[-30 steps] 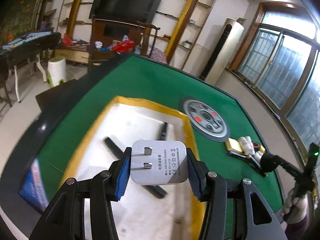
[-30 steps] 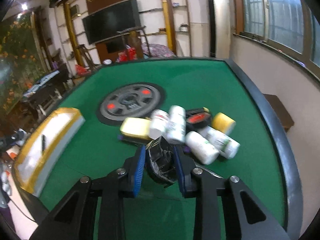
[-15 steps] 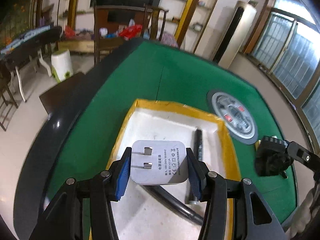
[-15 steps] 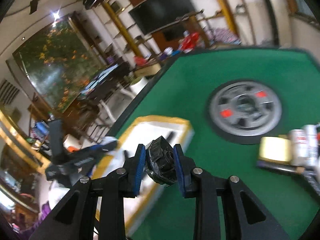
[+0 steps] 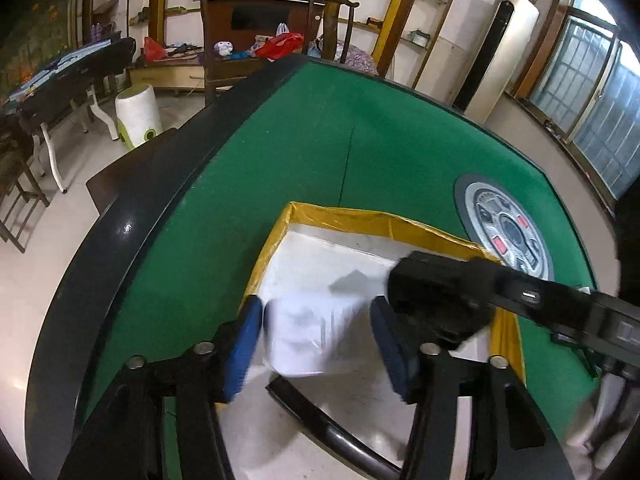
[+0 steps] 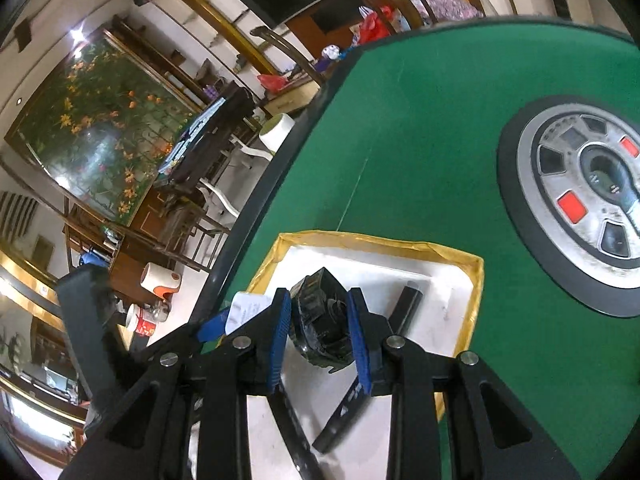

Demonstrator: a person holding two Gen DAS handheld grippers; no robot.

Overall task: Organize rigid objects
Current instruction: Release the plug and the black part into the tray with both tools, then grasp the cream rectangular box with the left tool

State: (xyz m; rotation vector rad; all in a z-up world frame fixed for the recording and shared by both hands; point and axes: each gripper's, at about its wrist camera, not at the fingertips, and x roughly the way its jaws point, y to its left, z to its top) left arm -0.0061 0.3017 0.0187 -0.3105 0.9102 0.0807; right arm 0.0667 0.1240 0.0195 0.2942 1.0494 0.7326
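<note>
A white tray with a yellow rim (image 5: 384,222) (image 6: 472,304) lies on the green table. My left gripper (image 5: 318,342) is open over the tray; a white plug charger (image 5: 310,338), blurred, sits between its blue pads with gaps on both sides. The charger also shows in the right wrist view (image 6: 248,310). My right gripper (image 6: 320,332) is shut on a black ridged object (image 6: 322,326) and holds it above the tray. It enters the left wrist view from the right (image 5: 436,304). Black stick-like items (image 6: 402,310) (image 5: 336,432) lie in the tray.
A round grey dial panel (image 5: 506,230) (image 6: 580,204) is set in the felt to the right of the tray. The table's dark raised edge (image 5: 120,248) runs along the left. Chairs, another table and shelves stand beyond it.
My left gripper has opened and the white charger has come loose between its pads. My right gripper has carried the black object over the tray, close to the left gripper.
</note>
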